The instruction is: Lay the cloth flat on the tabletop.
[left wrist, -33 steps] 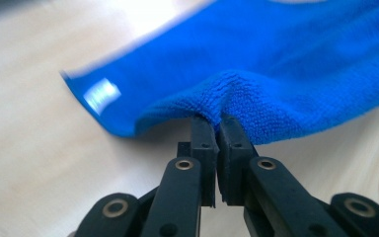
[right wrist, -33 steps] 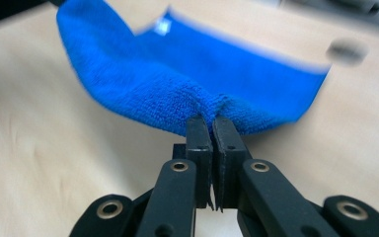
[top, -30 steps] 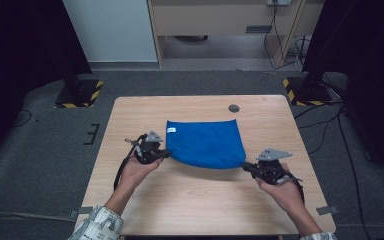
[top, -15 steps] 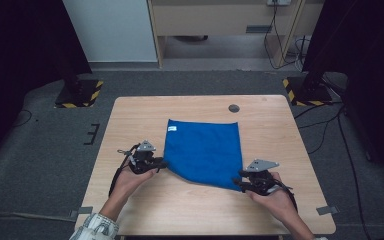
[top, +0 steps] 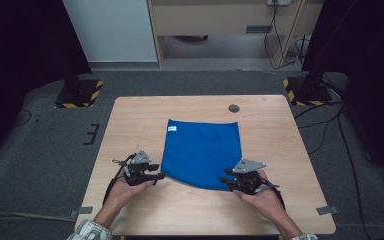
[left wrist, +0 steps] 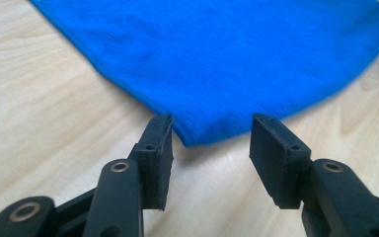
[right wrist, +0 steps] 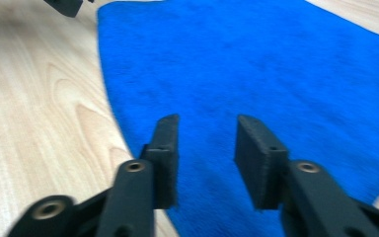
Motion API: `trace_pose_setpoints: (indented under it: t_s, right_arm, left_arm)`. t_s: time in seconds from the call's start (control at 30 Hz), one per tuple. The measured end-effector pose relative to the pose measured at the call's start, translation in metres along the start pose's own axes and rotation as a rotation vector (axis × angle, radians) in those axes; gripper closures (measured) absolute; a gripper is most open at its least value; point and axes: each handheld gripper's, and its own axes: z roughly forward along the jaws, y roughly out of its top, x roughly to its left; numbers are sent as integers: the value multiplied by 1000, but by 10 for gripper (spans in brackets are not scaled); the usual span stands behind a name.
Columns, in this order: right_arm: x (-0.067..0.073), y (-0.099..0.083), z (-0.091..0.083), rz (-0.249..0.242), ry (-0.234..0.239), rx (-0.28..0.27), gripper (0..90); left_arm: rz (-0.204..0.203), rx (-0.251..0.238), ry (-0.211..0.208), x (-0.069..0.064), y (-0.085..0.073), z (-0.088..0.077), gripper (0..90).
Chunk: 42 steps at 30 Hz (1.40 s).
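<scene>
A blue cloth [top: 202,150] lies spread flat on the wooden table [top: 145,115]. My left gripper [top: 157,172] sits at the cloth's near left corner. In the left gripper view the jaws [left wrist: 212,128] stand apart and have just been opening. The corner of the cloth [left wrist: 227,54] pokes loosely between the pads, untouched. My right gripper [top: 225,180] is at the near right corner. In the right gripper view the jaws [right wrist: 207,128] hover apart over the cloth [right wrist: 256,64]. They have just been closing somewhat, and no pad presses on the fabric.
A small dark round insert [top: 234,108] is set in the table near its far edge. A white tag [top: 172,128] marks the cloth's far left corner. Bare wood lies left and right of the cloth. Striped stand feet [top: 80,94] rest on the floor beyond.
Both hands drew toward the near edge, pulling the cloth from a shorter folded shape out flat. Both grippers, shut on its near corners before, have let go and now stand open.
</scene>
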Motion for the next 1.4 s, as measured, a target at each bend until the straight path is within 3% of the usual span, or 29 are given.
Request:
trace_pose_setpoints:
  t_s: [0.07,0.33,0.5,0.63,0.87,0.97,1.1,1.33,1.4]
  right_arm:
    - [3,-2,4,-8,7,14,661]
    - [23,-2,25,-51,50,57,592]
    - [29,-3,33,-67,64,87,528]
    - [29,-4,35,-74,66,98,597]
    - [22,-4,36,-79,83,113,872]
    - [18,-2,36,-63,92,107,892]
    - [8,4,31,-9,102,60,894]
    - [-17,9,30,68,47,32,894]
    - [-23,9,33,85,28,40,893]
  left_arm:
    - [18,14,7,0,-4,2,477]
    - [23,29,7,2,-6,13,455]
    - [41,34,-19,1,-6,17,500]
    - [55,21,-33,1,-2,18,583]
    - [53,6,-50,3,9,18,800]
    - [48,14,-59,4,13,20,880]
    - [46,27,-64,4,21,25,900]
    - [20,18,-47,11,47,39,900]
    - [-12,4,-45,16,55,43,900]
